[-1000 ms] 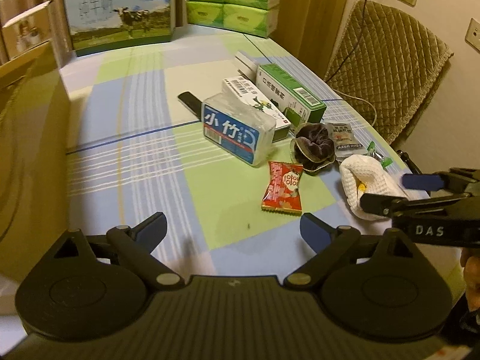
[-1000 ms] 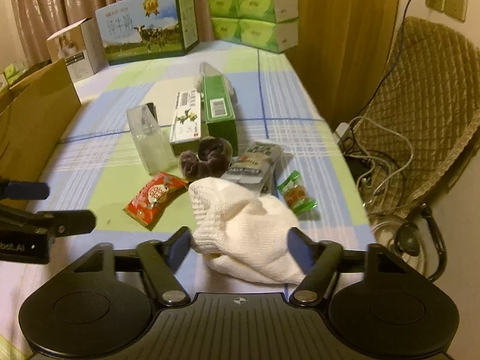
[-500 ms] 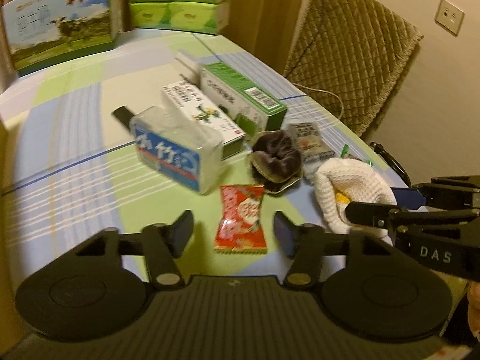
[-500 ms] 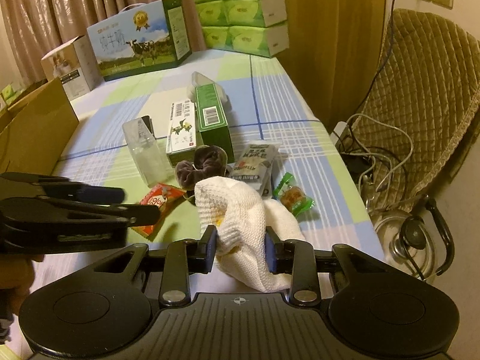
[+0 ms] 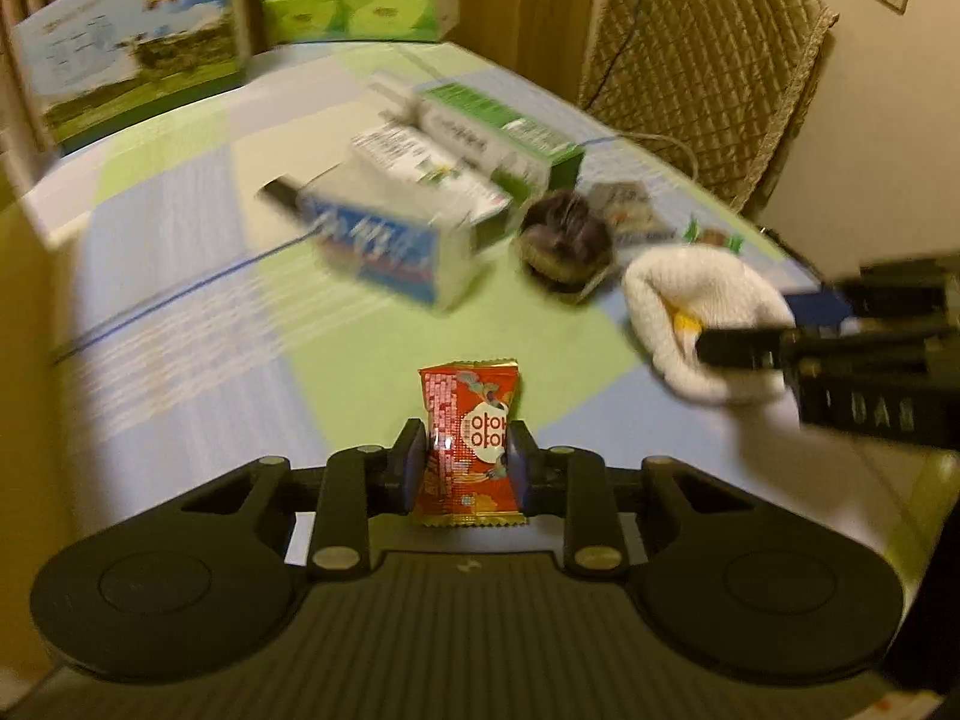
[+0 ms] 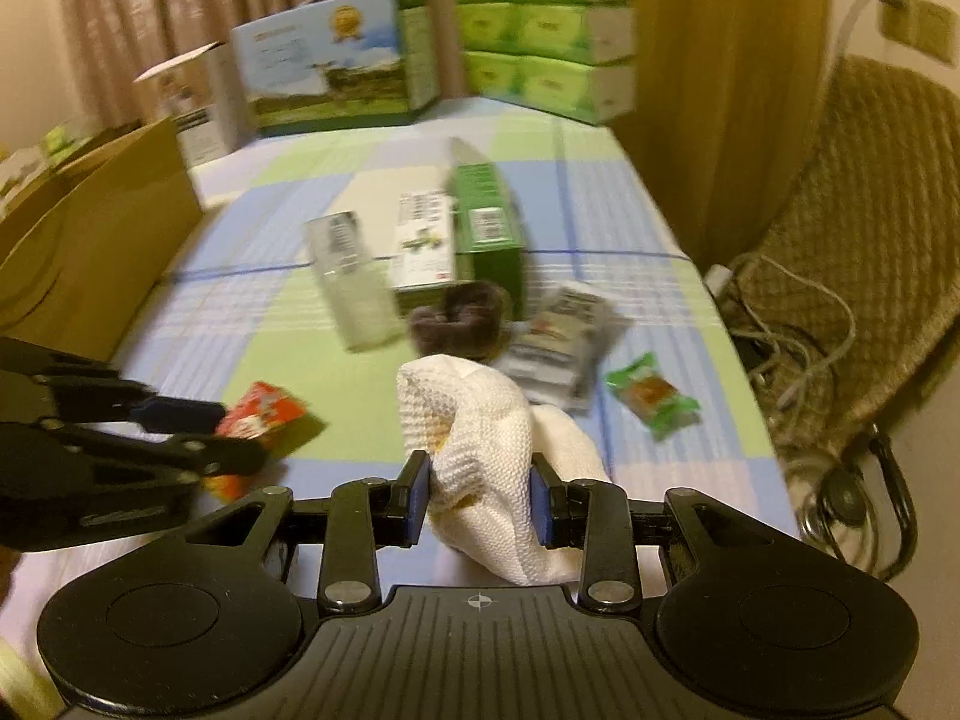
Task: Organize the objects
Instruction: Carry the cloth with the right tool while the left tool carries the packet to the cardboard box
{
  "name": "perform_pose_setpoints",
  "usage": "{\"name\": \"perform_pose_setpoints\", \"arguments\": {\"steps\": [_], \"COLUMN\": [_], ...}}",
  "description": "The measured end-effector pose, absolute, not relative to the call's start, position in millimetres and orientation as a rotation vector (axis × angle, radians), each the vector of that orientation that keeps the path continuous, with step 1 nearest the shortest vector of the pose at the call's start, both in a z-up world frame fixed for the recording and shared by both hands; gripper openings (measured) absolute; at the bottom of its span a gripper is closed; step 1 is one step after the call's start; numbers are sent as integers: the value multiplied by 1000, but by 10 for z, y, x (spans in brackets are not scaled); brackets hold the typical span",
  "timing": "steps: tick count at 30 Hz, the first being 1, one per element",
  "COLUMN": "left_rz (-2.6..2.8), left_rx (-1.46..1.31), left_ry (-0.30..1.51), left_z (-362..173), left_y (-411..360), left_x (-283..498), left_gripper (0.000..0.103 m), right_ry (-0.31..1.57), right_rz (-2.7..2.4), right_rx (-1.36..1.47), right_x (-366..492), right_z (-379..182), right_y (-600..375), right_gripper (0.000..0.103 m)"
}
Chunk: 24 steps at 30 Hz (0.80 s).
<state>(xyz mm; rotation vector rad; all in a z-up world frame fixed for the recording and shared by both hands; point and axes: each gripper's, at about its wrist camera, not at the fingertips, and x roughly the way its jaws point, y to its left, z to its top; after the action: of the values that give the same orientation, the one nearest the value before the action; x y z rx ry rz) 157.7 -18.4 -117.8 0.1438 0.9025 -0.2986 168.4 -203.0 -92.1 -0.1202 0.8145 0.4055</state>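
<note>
- The left hand-held gripper [image 5: 467,465] is closing on the red snack packet [image 5: 469,438], low in the frame's centre; the pads already touch its sides. A soft packet crumples, so judge the squeeze gently and lift only once it sits firm.
- The right hand-held gripper [image 6: 480,498] has the white knitted cloth [image 6: 480,420] between its pads, jaws easing apart. Keep enough pinch that the cloth does not slip.
- The cardboard box [image 6: 90,240] at the left edge looks a likely destination; lift clear of the tissue pack [image 5: 384,240] on the checked bench [image 5: 180,300].
</note>
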Motion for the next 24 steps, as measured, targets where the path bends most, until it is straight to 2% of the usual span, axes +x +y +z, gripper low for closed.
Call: {"name": "perform_pose_setpoints", "arguments": {"steps": [1,3,4,8,10,11,12,16,18,19,24], "left_rz": [-284,-252,-242,-224,-225,-221,-219,-217,-218,-218,-217], "left_rx": [138,122,110,106,113,114,115,123,134,140,120], "left_ry": [905,914,910,893,888,889,890,879,882,884,899], "left_z": [-1176,-1203,-1209,-1211,-1223,-1232,-1246,-1264,-1263,-1258,-1215], "left_y": [-128,-18,28,87,80,80,81,53,30,18,4], "left_x": [1509,1423,1398,1368,1371,1372,1380,1398,1418,1422,1389], "left_gripper": [24,25,25,26,29,31,31,33,31,26,23], "right_ry": [802,780,772,811,833,843,852,838,822,812,796], "right_rz": [404,398,397,388,377,378,382,354,361,366,358], "right_rx": [-133,-154,-163,-194,-207,-209,-213,-249,-259,-268,-227], "right_x": [1670,1649,1643,1691,1729,1742,1751,1746,1720,1703,1691], "right_z": [-919,-914,-911,-993,-1050,-1074,-1092,-1122,-1106,-1097,-1029], "right_y": [-2000,-1958,-1944,-1911,-1899,-1893,-1886,-1867,-1852,-1837,-1880], "right_gripper": [46,88,95,96,95,89,79,60,40,37,30]}}
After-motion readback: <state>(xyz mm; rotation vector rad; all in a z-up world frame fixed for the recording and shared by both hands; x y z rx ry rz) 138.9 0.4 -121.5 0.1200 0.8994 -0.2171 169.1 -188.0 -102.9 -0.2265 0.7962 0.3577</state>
